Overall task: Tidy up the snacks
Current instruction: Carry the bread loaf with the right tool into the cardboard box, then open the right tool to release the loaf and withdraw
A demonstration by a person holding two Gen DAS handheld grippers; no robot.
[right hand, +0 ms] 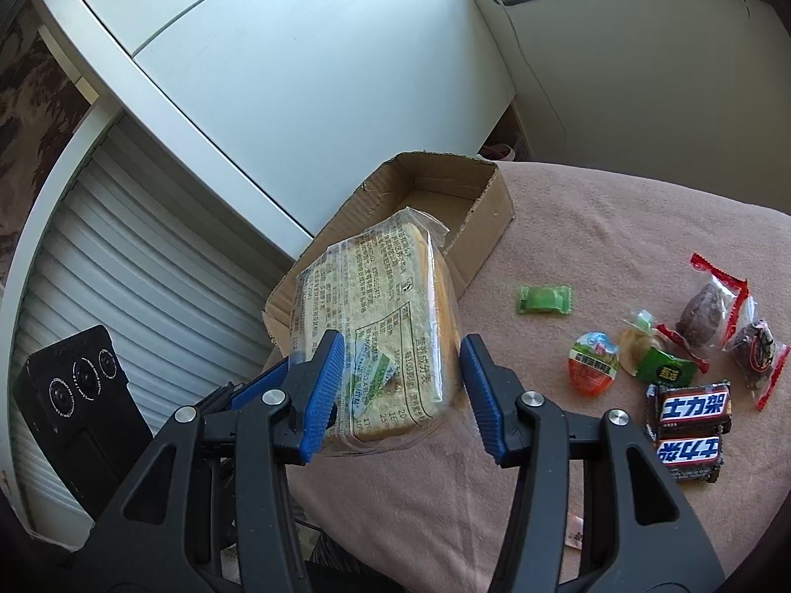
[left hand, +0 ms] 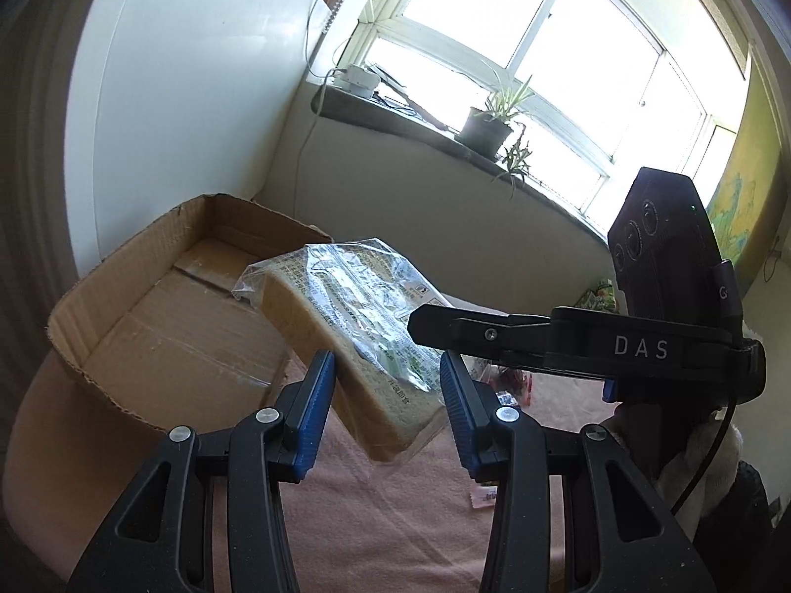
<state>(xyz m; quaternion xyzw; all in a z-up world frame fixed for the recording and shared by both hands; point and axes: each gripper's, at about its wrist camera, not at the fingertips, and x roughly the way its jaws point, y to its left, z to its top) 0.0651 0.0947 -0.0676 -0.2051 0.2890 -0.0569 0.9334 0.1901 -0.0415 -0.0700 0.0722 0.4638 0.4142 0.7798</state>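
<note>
A bag of sliced bread (left hand: 346,326) in clear printed plastic hangs in the air, held from two sides. My left gripper (left hand: 388,380) is shut on it, blue pads pressed against the loaf's near end. My right gripper (right hand: 400,370) is also shut on the bread bag (right hand: 385,316); in the left wrist view its black finger (left hand: 474,328) lies across the bag from the right. My left gripper's blue pad (right hand: 257,388) shows at the bag's lower left. An open cardboard box (left hand: 257,220), with nothing inside, sits just beyond the bread on the pink cloth (right hand: 593,227); its near wall (right hand: 487,227) shows past the loaf.
Loose snacks lie on the cloth to the right: a green candy (right hand: 545,299), a jelly cup (right hand: 593,365), two chocolate bars (right hand: 692,407) and red-edged packets (right hand: 712,316). A white cabinet (right hand: 296,74) stands behind the box. A potted plant (left hand: 487,128) sits on the windowsill.
</note>
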